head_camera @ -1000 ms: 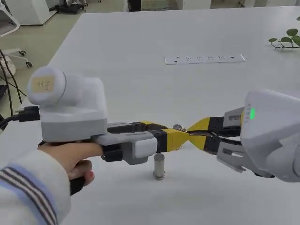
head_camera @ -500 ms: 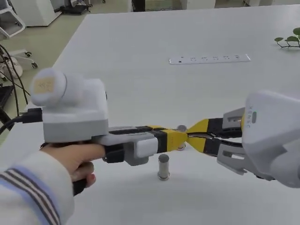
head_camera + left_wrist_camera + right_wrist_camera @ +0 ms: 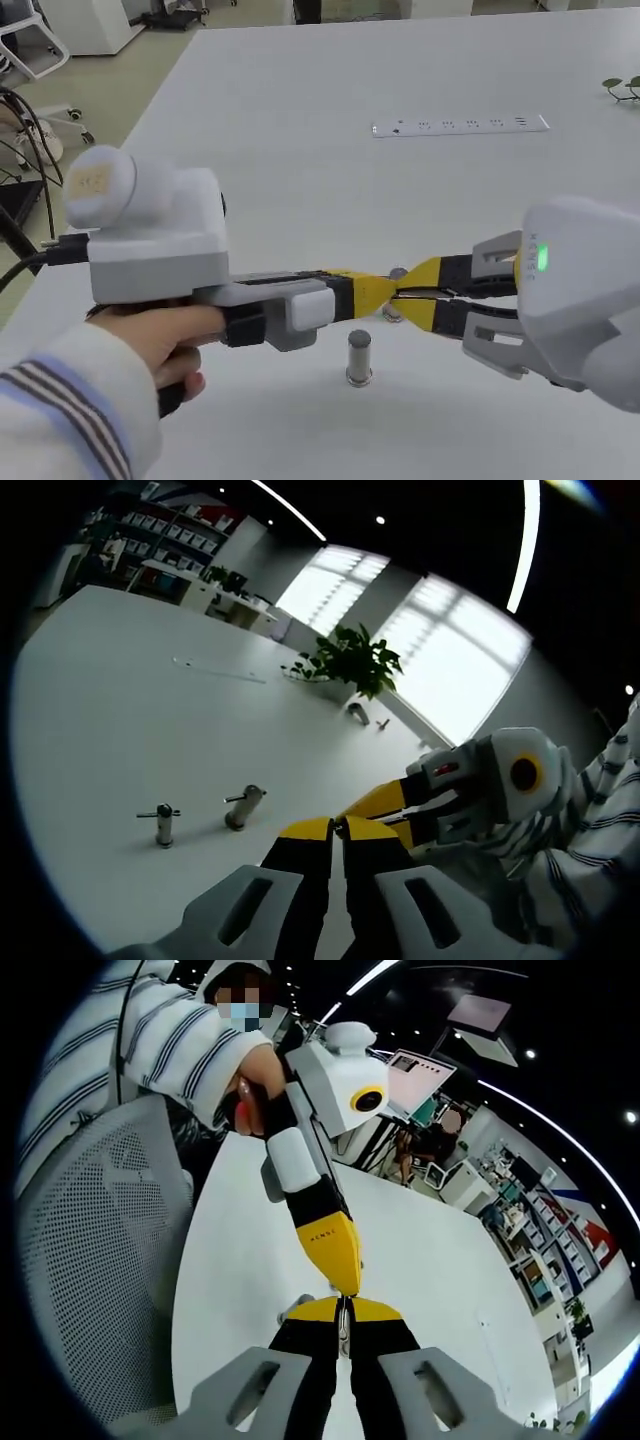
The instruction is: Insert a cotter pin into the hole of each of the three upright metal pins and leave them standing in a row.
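Just above the white desk [image 3: 300,120], the two grippers meet tip to tip. The left gripper [image 3: 380,291] reaches in from the left, held in a hand [image 3: 150,335] with a striped sleeve [image 3: 60,420], and the right gripper [image 3: 412,293] comes in from the right.

In the left gripper view, the left gripper's yellow-and-black fingers [image 3: 305,855] lie together with only a thin line between them. In the right gripper view, the right gripper's fingers [image 3: 305,1335] are likewise pressed together. Whether either pair pinches something small at the tips cannot be told.

In the head view, one upright metal pin [image 3: 359,358] stands on the desk just on the person's side of the meeting tips, apart from both grippers. A second metal pin [image 3: 397,273] stands right behind the tips, partly hidden by them.

The left gripper view shows two more pins standing near each other on the desk, left of the fingers: the outer pin [image 3: 162,823] has a thin cotter pin [image 3: 158,811] crossing its top, and the inner pin [image 3: 243,805] has a short bar sticking out sideways near its top.

Well beyond the grippers, a white power strip [image 3: 460,125] lies flat on the desk, and a leafy plant [image 3: 350,660] stands at the far edge.
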Tool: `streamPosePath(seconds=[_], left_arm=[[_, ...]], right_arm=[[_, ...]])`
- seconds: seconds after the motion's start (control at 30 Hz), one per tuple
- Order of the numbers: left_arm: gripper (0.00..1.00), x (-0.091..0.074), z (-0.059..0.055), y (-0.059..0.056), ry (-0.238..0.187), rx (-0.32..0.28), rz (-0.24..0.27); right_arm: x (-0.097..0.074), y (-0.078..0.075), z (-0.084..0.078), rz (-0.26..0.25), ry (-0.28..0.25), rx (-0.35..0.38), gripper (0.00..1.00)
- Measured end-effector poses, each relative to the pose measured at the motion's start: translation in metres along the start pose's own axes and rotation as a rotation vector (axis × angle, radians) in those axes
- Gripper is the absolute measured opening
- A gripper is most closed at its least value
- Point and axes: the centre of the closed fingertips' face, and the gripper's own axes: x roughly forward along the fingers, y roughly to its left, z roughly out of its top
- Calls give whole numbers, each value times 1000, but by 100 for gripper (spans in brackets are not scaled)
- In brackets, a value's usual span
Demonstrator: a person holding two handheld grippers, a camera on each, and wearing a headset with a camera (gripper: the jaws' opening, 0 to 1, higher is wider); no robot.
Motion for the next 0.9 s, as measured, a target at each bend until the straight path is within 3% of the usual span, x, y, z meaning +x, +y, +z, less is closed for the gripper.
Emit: streamPosePath(seconds=[0.23,0.4,0.47,0.6,0.9], left_arm=[[0,-1,0,1,-3,-33,-5],[0,0,-1,0,3,6,2],[0,0,-2,1,8,-23,4],[0,1,-3,0,7,2,4],[0,2,-5,-1,17,-2,7]], right_arm=[[1,0,1,9,2,-3,0],[1,1,0,18,7,-5,0],[1,2,-1,22,10,-8,0],[0,3,-2,23,12,-10,0],[-1,5,-4,36,14,-9,0]])
